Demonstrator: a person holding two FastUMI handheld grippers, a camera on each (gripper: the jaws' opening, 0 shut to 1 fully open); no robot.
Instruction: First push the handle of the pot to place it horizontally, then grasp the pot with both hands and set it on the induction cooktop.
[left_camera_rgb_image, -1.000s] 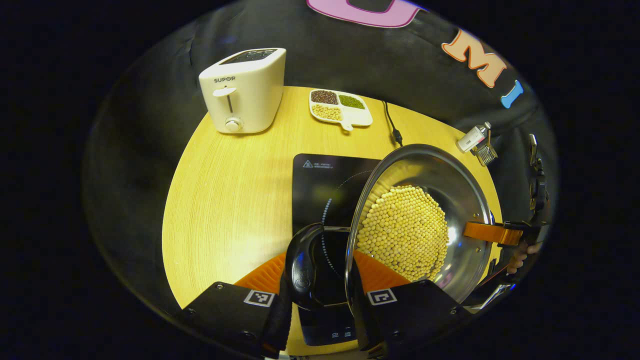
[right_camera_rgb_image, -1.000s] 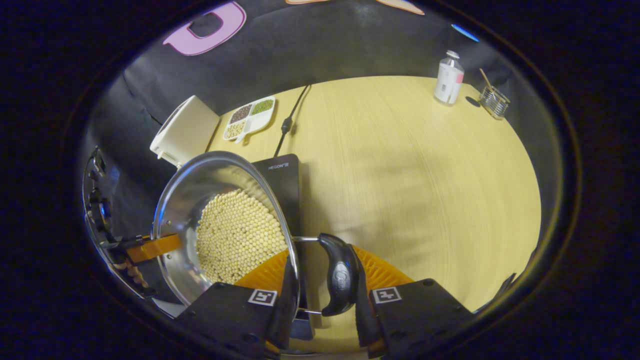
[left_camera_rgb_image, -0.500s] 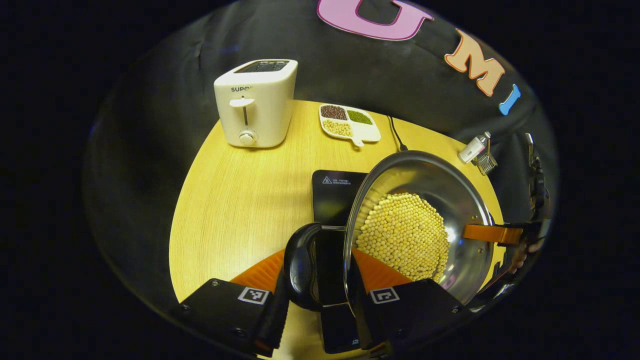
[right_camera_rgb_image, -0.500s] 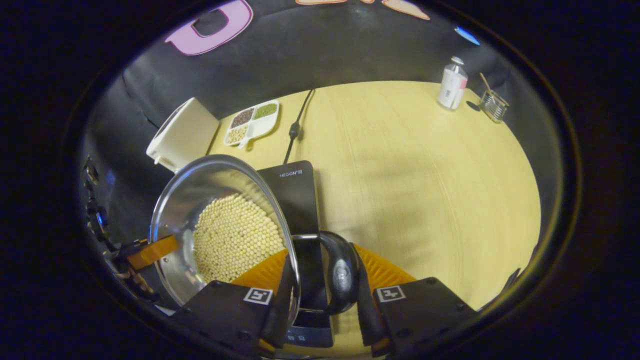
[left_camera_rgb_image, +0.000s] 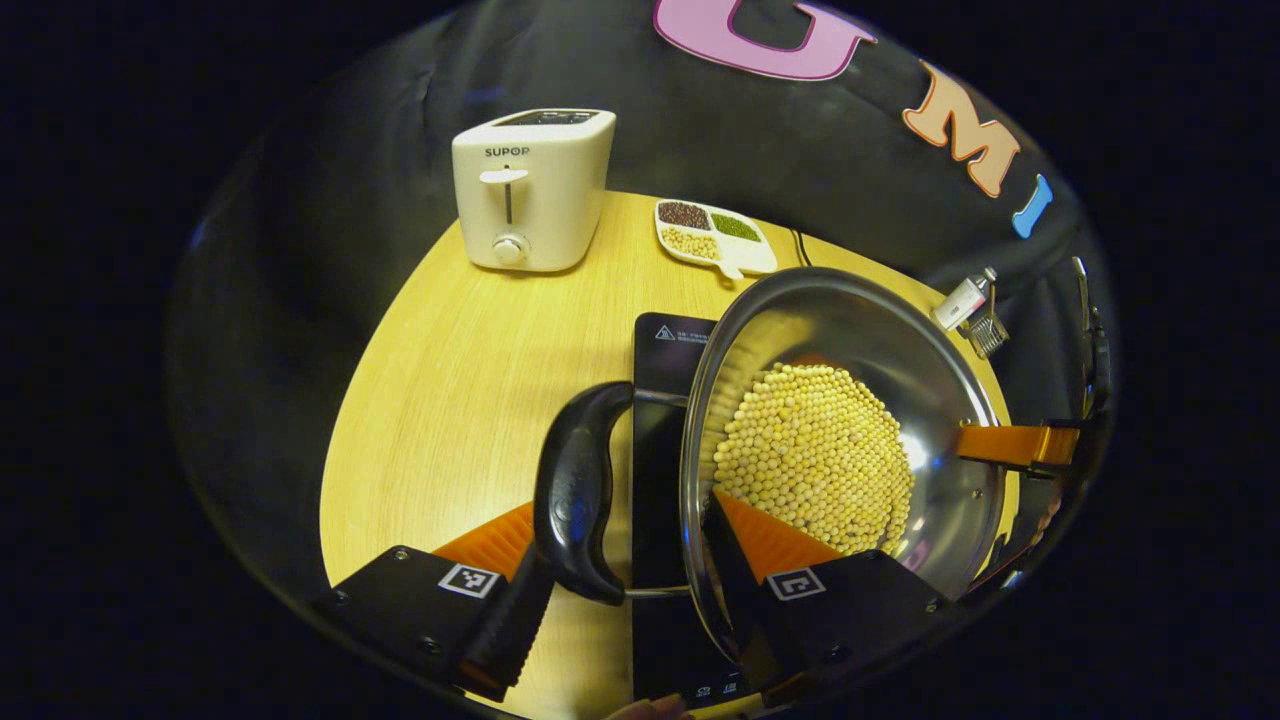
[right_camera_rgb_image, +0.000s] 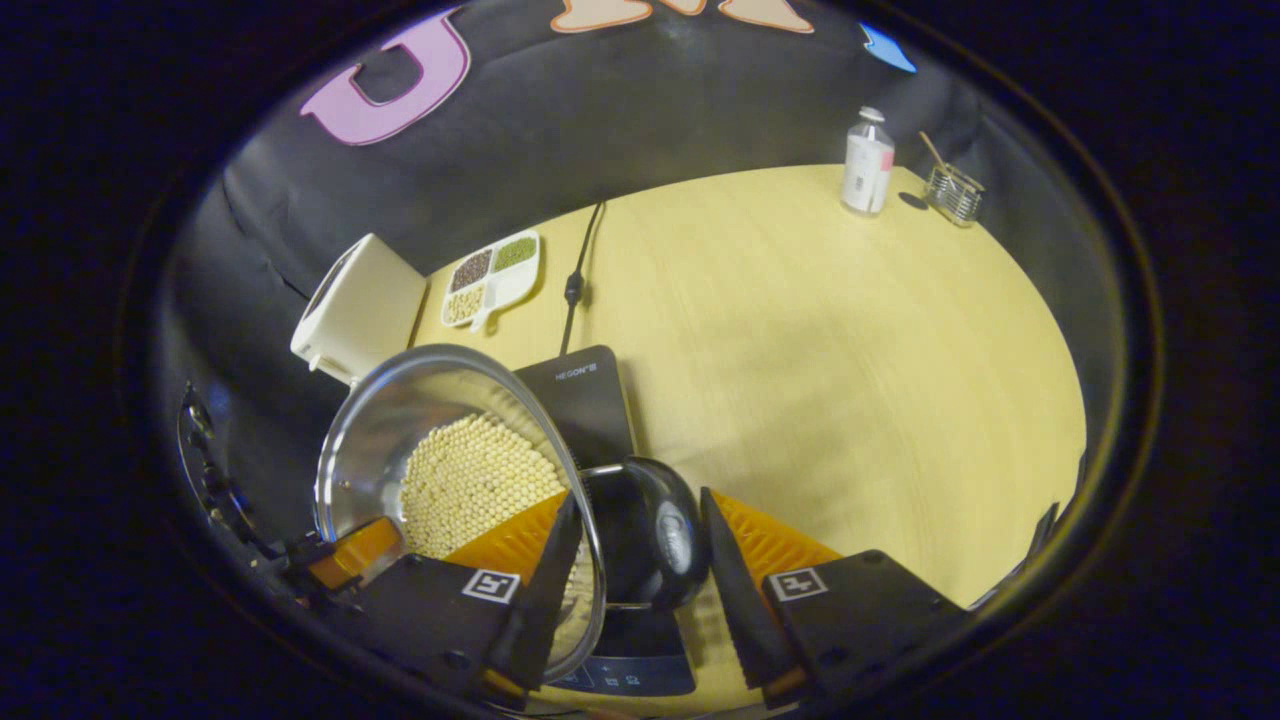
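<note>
You have the pot (left_camera_rgb_image: 840, 450) over the induction cooktop (left_camera_rgb_image: 655, 440); left gripper (left_camera_rgb_image: 625, 590) and right gripper (right_camera_rgb_image: 630, 570) fingers look spread around its 2 handles; only withdrawal seems left.

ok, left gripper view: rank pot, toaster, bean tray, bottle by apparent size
1. pot, nearest the camera, so inflated
2. toaster
3. bean tray
4. bottle, at the far edge, so true size unsure

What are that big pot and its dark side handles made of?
The pot looks like polished stainless steel: its inner wall gleams and mirrors the beans. The handle seems glossy black plastic on a thin metal wire loop, though I can't be sure.
</note>
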